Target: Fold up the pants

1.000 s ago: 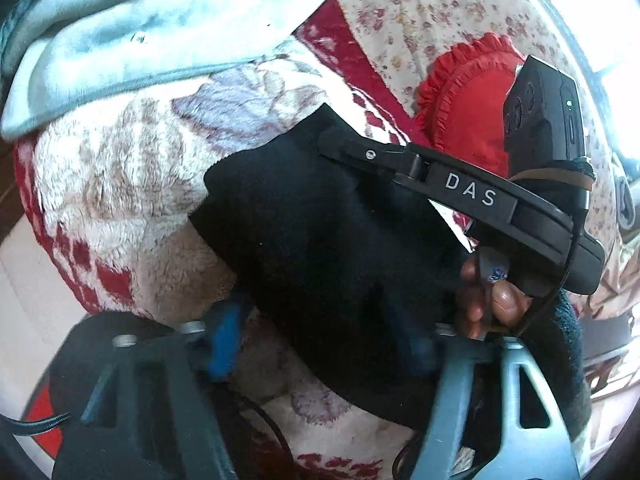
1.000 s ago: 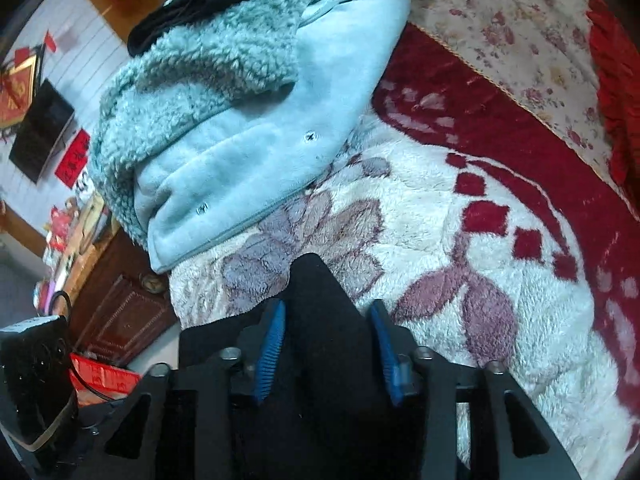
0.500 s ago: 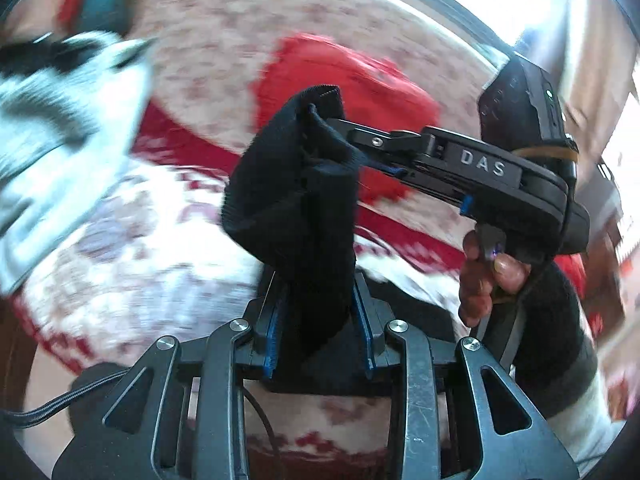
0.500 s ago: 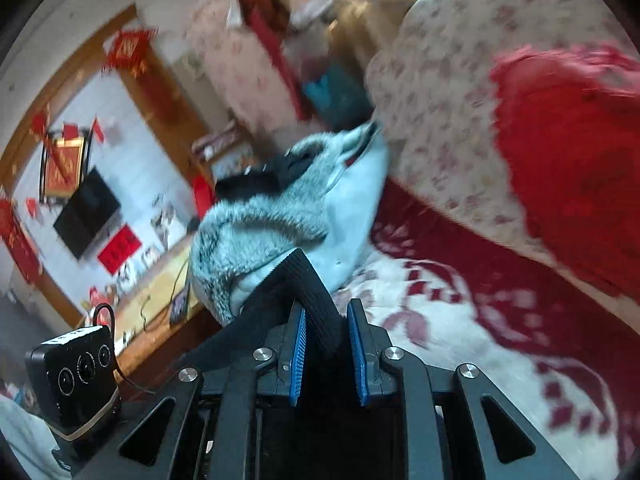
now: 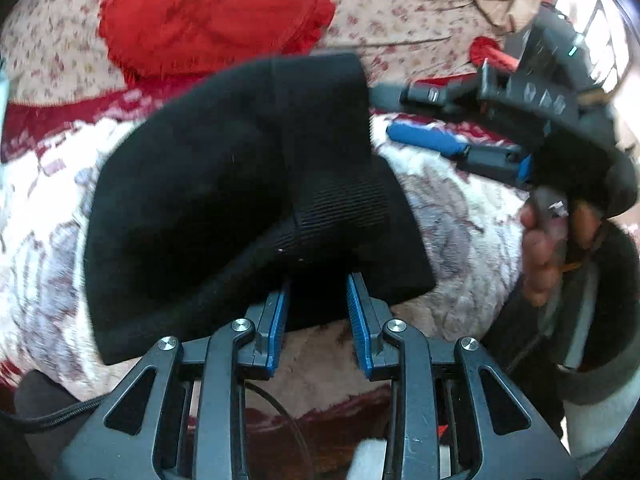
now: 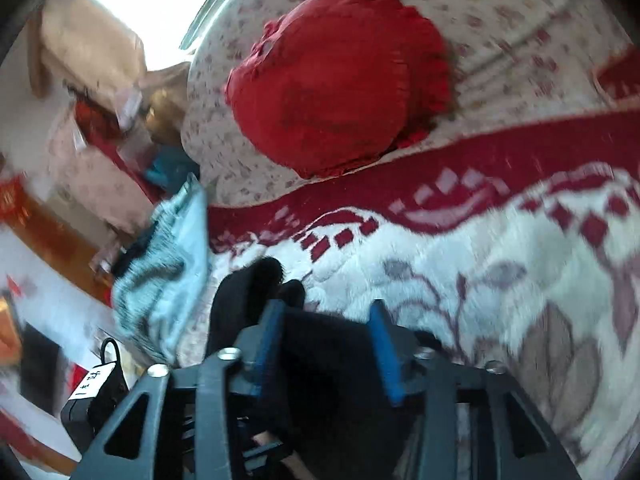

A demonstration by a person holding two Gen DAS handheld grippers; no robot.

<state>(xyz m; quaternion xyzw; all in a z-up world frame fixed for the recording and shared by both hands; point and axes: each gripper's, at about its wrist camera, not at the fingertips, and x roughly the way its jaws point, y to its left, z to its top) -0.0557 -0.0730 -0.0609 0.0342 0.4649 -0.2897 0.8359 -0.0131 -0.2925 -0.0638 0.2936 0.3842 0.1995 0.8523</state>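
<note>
Left gripper point(image 5: 316, 280): its 2 blue pads sit on either side of the black pants point(image 5: 240, 184), with folded cloth filling the gap; whether they pinch it cannot be told. Right gripper point(image 6: 326, 312): jaws opening, pads spread clear of the dark cloth lying low between them, grip released. The pants hang bunched above the white-and-red floral blanket point(image 5: 460, 208), with a red cushion point(image 6: 340, 80) behind and a pale blue fleece garment point(image 6: 168, 272) at the bed's left edge.
</note>
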